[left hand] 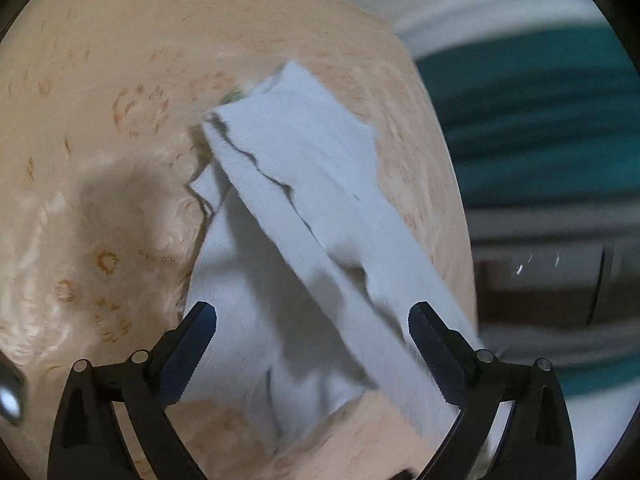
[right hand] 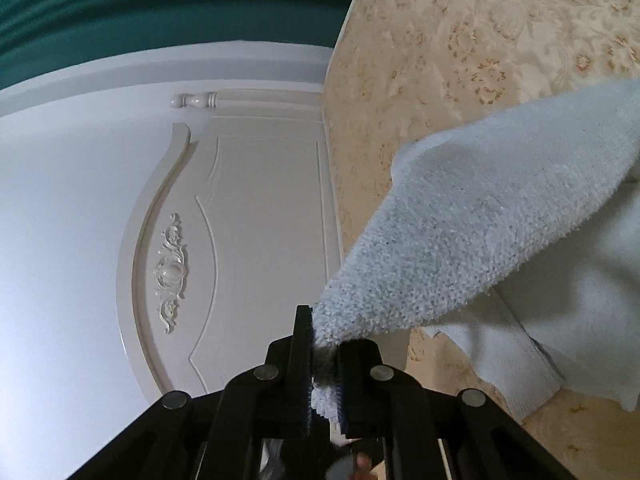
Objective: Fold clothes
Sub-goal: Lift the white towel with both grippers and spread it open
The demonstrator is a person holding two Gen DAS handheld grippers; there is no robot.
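A pale blue fleecy garment (left hand: 304, 184) lies partly folded on a beige flower-patterned bedspread (left hand: 100, 120). In the left wrist view my left gripper (left hand: 312, 320) hangs just above its near part, jaws wide apart, with cloth below and between the fingers but nothing pinched. The picture is blurred. In the right wrist view my right gripper (right hand: 324, 348) is shut on a corner of the same garment (right hand: 480, 220), which rises off the bedspread (right hand: 460, 40) in a stretched flap, while the rest of it lies lower right.
A white carved headboard (right hand: 224, 200) fills the left of the right wrist view, with a teal wall (right hand: 160, 0) above it. In the left wrist view the bed's edge runs down the right side, with teal and dark blurred shapes (left hand: 540, 140) beyond.
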